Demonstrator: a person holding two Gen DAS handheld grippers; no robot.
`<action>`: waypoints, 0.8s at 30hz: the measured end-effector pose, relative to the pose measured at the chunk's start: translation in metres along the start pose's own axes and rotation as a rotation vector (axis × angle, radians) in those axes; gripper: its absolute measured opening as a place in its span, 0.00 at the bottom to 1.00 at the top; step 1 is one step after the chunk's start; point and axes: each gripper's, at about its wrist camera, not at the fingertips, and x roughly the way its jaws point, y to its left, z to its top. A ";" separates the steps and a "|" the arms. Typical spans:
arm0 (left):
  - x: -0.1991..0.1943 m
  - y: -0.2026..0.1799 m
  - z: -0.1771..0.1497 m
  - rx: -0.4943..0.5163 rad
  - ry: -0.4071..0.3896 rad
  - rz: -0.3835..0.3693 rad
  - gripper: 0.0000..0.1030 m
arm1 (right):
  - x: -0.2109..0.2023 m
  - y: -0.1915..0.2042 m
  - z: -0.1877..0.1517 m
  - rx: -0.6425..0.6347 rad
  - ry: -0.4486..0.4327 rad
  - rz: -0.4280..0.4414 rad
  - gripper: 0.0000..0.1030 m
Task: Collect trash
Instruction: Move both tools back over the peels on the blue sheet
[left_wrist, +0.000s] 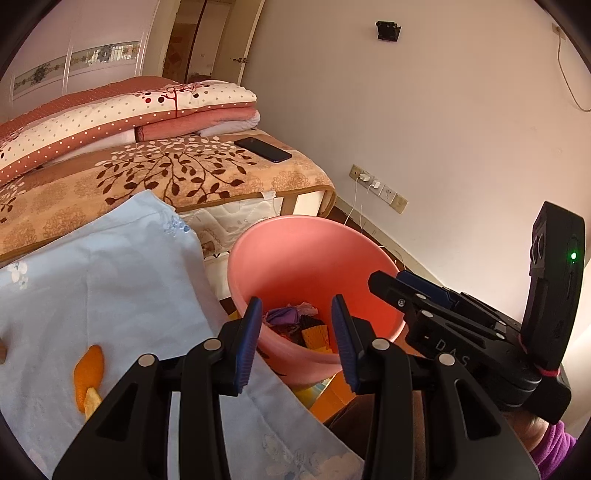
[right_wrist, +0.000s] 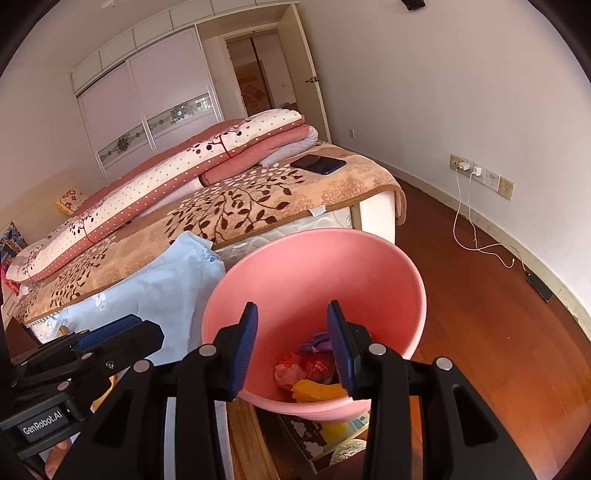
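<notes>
both claws parted, empty, over pink bin; orange peel on blue cloth beside.

Left gripper: jaws apart, nothing between them, over the pink bin.
Bin contents: purple, black and yellow scraps.
Cloth: pale blue, orange peel lying on it.
Right gripper: beside the bin's rim.
</notes>
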 end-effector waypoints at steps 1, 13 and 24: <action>-0.003 0.002 -0.002 0.002 0.002 0.011 0.38 | -0.001 0.003 -0.001 -0.003 0.001 0.004 0.37; -0.046 0.046 -0.030 -0.029 0.005 0.155 0.38 | -0.015 0.041 -0.016 -0.060 0.019 0.078 0.37; -0.074 0.102 -0.068 -0.112 0.063 0.278 0.38 | -0.012 0.067 -0.035 -0.107 0.067 0.142 0.37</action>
